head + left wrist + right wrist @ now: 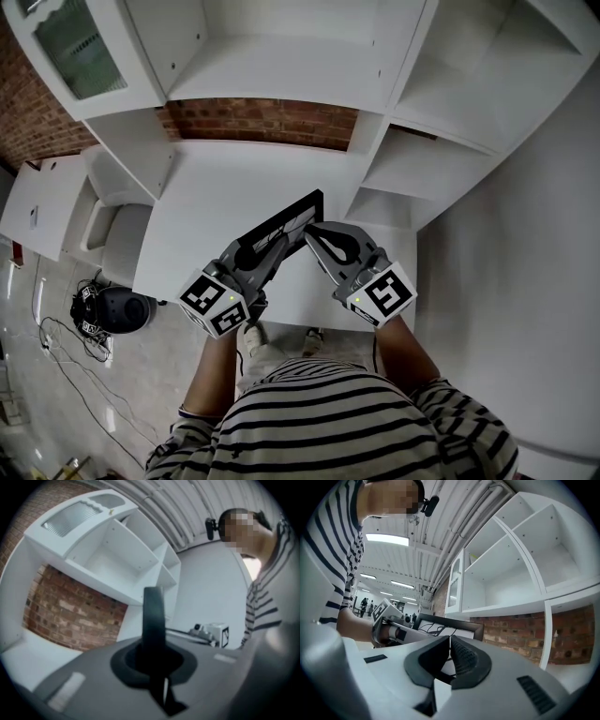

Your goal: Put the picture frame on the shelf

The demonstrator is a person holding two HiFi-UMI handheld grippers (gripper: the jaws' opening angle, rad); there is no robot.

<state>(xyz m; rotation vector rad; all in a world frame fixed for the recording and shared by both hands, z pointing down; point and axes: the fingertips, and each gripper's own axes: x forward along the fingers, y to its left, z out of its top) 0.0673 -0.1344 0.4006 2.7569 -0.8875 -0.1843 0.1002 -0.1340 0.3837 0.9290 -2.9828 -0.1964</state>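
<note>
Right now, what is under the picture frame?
The white shelf board lies below the picture frame. The strip directly beneath is covered by the frame, the left hand-held gripper and the right hand-held gripper, so contact cannot be judged.

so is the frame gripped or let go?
Gripped: left gripper and right gripper are each shut on an end of the picture frame.

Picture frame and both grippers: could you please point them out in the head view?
picture frame [298, 208], head view, on its black border.
left gripper [277, 242], head view, between its fingertips.
right gripper [311, 231], head view, between its fingertips.
</note>
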